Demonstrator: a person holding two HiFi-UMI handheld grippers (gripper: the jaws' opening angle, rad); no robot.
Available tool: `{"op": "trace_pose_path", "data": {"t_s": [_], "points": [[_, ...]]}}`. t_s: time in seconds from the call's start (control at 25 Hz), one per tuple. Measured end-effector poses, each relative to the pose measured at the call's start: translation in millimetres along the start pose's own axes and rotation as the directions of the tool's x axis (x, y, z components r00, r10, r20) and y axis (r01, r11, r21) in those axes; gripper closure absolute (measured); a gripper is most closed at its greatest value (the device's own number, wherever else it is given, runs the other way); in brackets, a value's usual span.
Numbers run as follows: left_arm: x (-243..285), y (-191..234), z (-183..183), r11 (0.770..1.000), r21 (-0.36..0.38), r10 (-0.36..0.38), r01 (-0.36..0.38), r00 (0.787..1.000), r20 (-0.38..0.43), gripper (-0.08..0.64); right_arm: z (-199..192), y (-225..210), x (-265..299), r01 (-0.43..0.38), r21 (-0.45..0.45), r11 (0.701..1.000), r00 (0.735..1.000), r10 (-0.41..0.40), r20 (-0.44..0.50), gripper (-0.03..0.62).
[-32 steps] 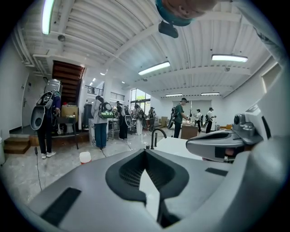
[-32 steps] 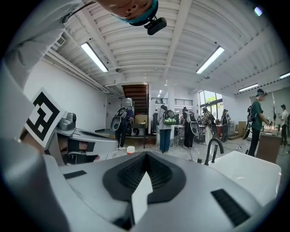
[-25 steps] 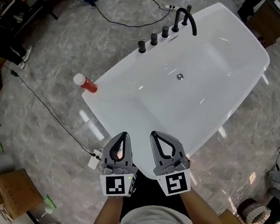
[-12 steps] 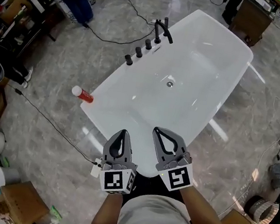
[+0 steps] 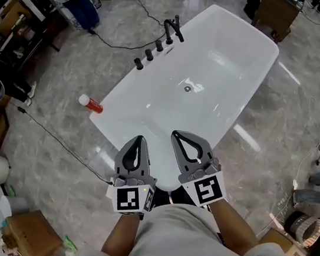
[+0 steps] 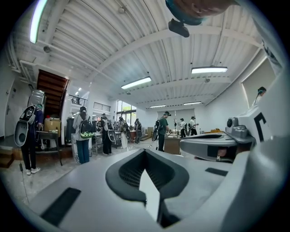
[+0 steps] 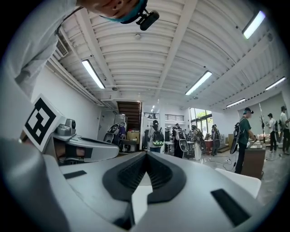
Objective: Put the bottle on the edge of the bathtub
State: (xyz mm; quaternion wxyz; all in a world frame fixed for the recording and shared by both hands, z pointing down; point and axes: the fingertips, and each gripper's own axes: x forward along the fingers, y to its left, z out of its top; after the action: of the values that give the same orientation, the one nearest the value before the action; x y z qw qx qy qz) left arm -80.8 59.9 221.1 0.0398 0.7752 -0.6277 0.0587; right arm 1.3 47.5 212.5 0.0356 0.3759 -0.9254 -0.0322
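White bathtub (image 5: 230, 57) below. Left gripper (image 5: 139, 140) and right gripper (image 5: 177, 136) both clenched on nothing, level over its near end. Red bottle (image 5: 91, 104) lying at the tub's left corner, perhaps on the rim, perhaps on the floor: either already placed or awaiting pickup.

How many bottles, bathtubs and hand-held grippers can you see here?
bottle: 1, red, lying on the floor beside the tub
bathtub: 1, white
hand-held grippers: 2, the left hand-held gripper and the right hand-held gripper, both empty
Total: 4
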Motion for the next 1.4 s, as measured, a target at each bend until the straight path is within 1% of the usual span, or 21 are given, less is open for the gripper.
{"op": "trace_pose_path", "data": {"t_s": [0.16, 0.32, 0.4, 0.48, 0.56, 0.68, 0.8, 0.96, 1.16, 1.4], "points": [[1.5, -11.8, 11.6, 1.0, 0.017, -0.027, 0.026, 0.999, 0.029, 0.551, 13.0, -1.8, -8.4, -0.006, 0.02, 1.0, 1.0, 0.005, 0.025, 0.586], [5.6, -27.5, 5.8, 0.999, 0.013, -0.049, 0.049, 0.999, 0.009, 0.551, 12.3, -12.7, -18.2, 0.005, -0.016, 1.0, 1.0, -0.005, 0.006, 0.586], [9.8, -38.4, 6.4, 0.998, 0.014, -0.067, 0.067, 0.998, 0.004, 0.551, 17.2, -20.5, -25.4, 0.028, 0.011, 1.0, 0.999, -0.028, 0.034, 0.586], [13.3, -45.5, 13.0, 0.996, 0.031, -0.084, 0.083, 0.996, 0.021, 0.551, 24.7, -25.2, -28.6, 0.049, 0.034, 0.998, 0.997, -0.051, 0.062, 0.586], [13.5, -47.4, 20.5, 0.995, 0.046, -0.091, 0.089, 0.995, 0.047, 0.551, 27.7, -24.8, -28.3, 0.055, 0.026, 0.998, 0.997, -0.056, 0.06, 0.586], [13.5, -48.7, 28.3, 0.994, 0.058, -0.093, 0.089, 0.993, 0.074, 0.549, 26.9, -27.5, -28.9, 0.063, 0.017, 0.998, 0.997, -0.064, 0.042, 0.586], [16.0, -52.3, 30.2, 0.995, 0.054, -0.094, 0.089, 0.992, 0.083, 0.551, 25.4, -33.5, -33.0, 0.087, 0.023, 0.996, 0.996, -0.088, 0.036, 0.586], [19.7, -57.2, 23.8, 0.994, 0.063, -0.097, 0.092, 0.993, 0.074, 0.551, 16.9, -35.5, -37.1, 0.097, 0.022, 0.995, 0.995, -0.097, 0.025, 0.586], [19.9, -59.6, 22.0, 0.992, 0.064, -0.109, 0.104, 0.992, 0.068, 0.551, 17.8, -37.9, -38.6, 0.102, 0.028, 0.994, 0.994, -0.103, 0.024, 0.587], [7.4, -53.1, 19.5, 0.994, 0.051, -0.099, 0.096, 0.993, 0.057, 0.551, 20.0, -22.8, -38.2, 0.087, 0.011, 0.996, 0.996, -0.087, 0.016, 0.586]]}}
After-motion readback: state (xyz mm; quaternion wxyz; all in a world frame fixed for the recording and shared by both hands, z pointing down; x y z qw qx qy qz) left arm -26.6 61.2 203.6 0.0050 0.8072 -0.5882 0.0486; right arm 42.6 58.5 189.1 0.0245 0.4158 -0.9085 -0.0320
